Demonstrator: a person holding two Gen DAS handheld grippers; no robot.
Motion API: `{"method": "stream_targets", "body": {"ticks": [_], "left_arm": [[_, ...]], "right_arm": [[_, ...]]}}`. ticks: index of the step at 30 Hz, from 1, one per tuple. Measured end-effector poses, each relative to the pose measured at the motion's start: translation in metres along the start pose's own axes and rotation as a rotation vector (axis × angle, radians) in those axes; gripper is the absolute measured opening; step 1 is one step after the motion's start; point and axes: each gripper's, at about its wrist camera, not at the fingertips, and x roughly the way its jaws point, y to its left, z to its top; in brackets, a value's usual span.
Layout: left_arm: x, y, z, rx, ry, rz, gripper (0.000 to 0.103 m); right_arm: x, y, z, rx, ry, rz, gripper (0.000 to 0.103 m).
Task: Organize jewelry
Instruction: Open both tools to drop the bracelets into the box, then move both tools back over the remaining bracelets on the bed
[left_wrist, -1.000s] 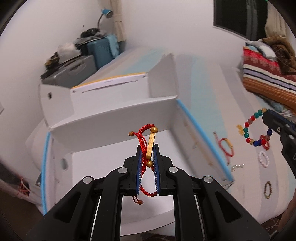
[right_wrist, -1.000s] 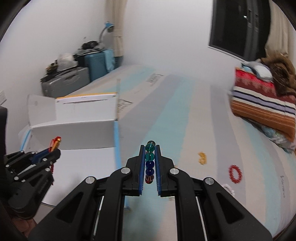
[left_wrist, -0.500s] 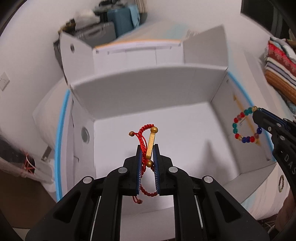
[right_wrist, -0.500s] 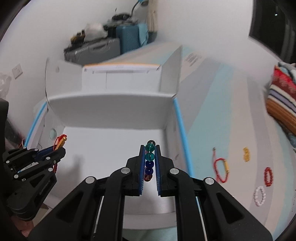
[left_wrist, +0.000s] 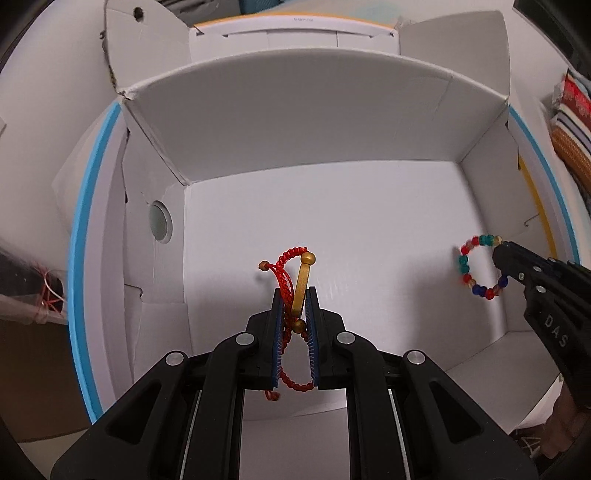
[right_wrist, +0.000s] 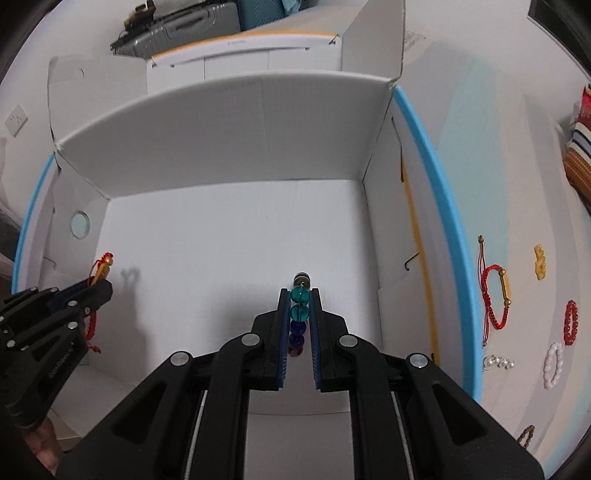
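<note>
My left gripper (left_wrist: 295, 295) is shut on a red cord bracelet with a gold bar (left_wrist: 300, 280) and holds it over the floor of an open white cardboard box (left_wrist: 332, 129). My right gripper (right_wrist: 299, 295) is shut on a multicoloured bead bracelet (right_wrist: 298, 314), also over the box floor. In the left wrist view the bead bracelet (left_wrist: 476, 266) hangs from the right gripper (left_wrist: 504, 258) at the box's right side. In the right wrist view the left gripper (right_wrist: 98, 286) sits at the box's left side with the red bracelet (right_wrist: 103, 264).
The box (right_wrist: 221, 110) has raised flaps and blue-edged sides. On the striped surface right of it lie another red cord bracelet (right_wrist: 496, 295), a yellow piece (right_wrist: 540, 262), a red bead ring (right_wrist: 570, 321), a white bead ring (right_wrist: 553, 365) and clear beads (right_wrist: 498, 362). A suitcase (right_wrist: 184, 22) stands behind.
Both grippers have moved forward and down over the box, each still holding its bracelet. The box floor now fills both views.
</note>
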Motion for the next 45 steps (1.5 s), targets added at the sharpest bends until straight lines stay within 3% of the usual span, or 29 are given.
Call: {"method": "stream_targets", "body": {"ticks": [6,8,11,12,13,14,16,22,25,28,36,40,45], "left_arm": [[0.001,0.000,0.001,0.001,0.001,0.023,0.015],[-0.001,0.002,0.001,-0.005,-0.006,0.038,0.016],[-0.008,0.004,-0.002,-0.013,-0.024,0.046,0.030],[-0.010,0.006,-0.004,-0.012,-0.031,0.047,0.032],[-0.013,0.007,-0.005,-0.011,-0.043,0.051,0.041],[-0.018,0.007,-0.006,-0.015,-0.060,0.052,0.053],[-0.026,0.008,-0.009,-0.019,-0.093,0.055,0.062],[-0.048,0.010,-0.020,-0.023,-0.156,0.059,0.082],[-0.058,0.003,-0.011,-0.021,-0.195,0.072,0.093],[-0.066,0.000,-0.015,-0.017,-0.238,0.084,0.097],[-0.089,-0.015,-0.017,-0.005,-0.316,0.066,0.097],[-0.097,-0.031,-0.018,0.040,-0.359,0.109,0.097],[-0.107,-0.052,-0.019,0.054,-0.382,0.068,0.097]], "right_arm": [[0.003,0.006,-0.005,-0.005,0.001,0.007,0.010],[0.003,0.007,-0.004,-0.008,0.000,0.009,0.016],[-0.005,0.009,-0.005,-0.009,-0.021,0.023,0.036],[-0.009,0.009,-0.005,-0.007,-0.030,0.023,0.051],[-0.014,0.009,-0.005,-0.004,-0.043,0.023,0.067],[-0.020,0.008,-0.006,0.001,-0.059,0.027,0.072],[-0.033,0.006,-0.007,0.012,-0.093,0.028,0.079],[-0.057,0.004,-0.002,0.006,-0.160,-0.002,0.094],[-0.065,0.001,-0.003,0.015,-0.191,-0.019,0.095],[-0.073,-0.003,-0.006,0.022,-0.211,-0.032,0.095],[-0.091,-0.024,-0.017,0.046,-0.272,-0.075,0.095],[-0.101,-0.038,-0.026,0.059,-0.290,-0.086,0.095],[-0.116,-0.061,-0.040,0.076,-0.312,-0.113,0.095]]}}
